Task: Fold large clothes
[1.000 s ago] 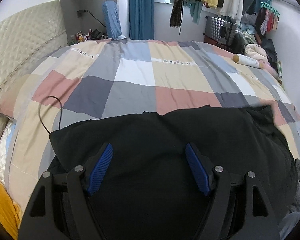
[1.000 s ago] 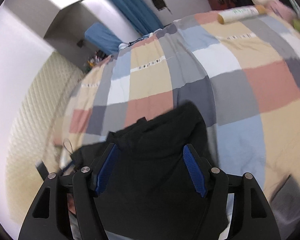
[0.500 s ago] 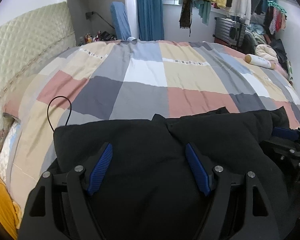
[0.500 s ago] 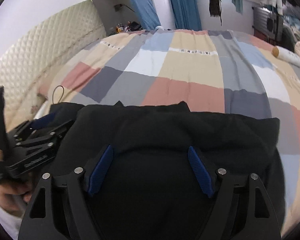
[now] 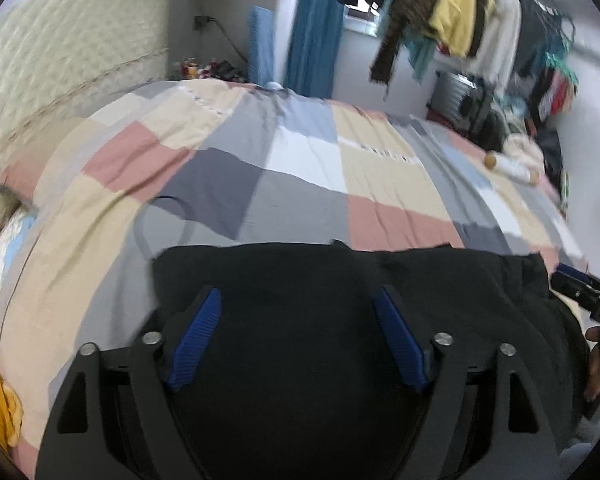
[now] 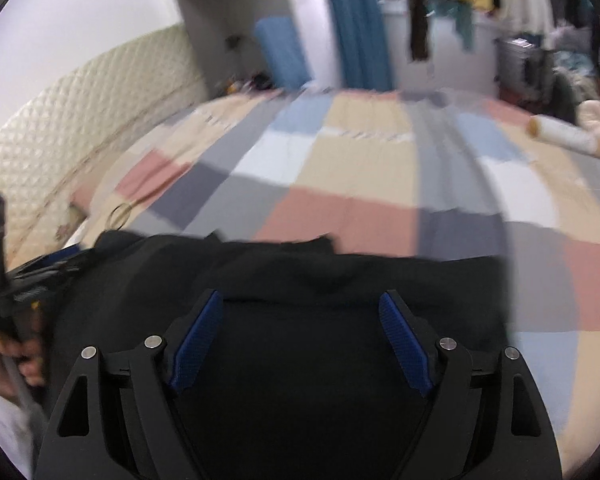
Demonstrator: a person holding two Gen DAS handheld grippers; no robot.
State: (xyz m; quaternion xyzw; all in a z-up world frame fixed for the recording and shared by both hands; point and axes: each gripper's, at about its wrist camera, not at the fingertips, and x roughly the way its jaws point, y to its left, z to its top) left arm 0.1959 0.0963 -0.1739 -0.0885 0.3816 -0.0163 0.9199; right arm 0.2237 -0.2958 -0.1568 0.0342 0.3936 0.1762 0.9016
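A large black garment [image 5: 300, 280] lies spread on the near part of a bed with a patchwork quilt [image 5: 300, 184]; it also shows in the right wrist view [image 6: 300, 280]. My left gripper [image 5: 298, 312] is open, its blue pads wide apart above the garment's left half. My right gripper [image 6: 300, 316] is open above the right half. Neither holds cloth. The right gripper's tip [image 5: 580, 284] shows at the right edge of the left view; the left gripper [image 6: 28, 280] and a hand show at the left edge of the right view.
A thin black cable loop [image 5: 168, 220] lies on the quilt beyond the garment's left corner. A white roll [image 5: 508, 166] lies at the far right of the bed. A padded headboard [image 5: 60, 60] is on the left. Clothes hang on a rack [image 5: 460, 20] behind.
Both grippers have tilted and shifted over the garment, with motion blur now. The right gripper swung from a sideways view to facing up the bed. The garment's far edge lies flatter.
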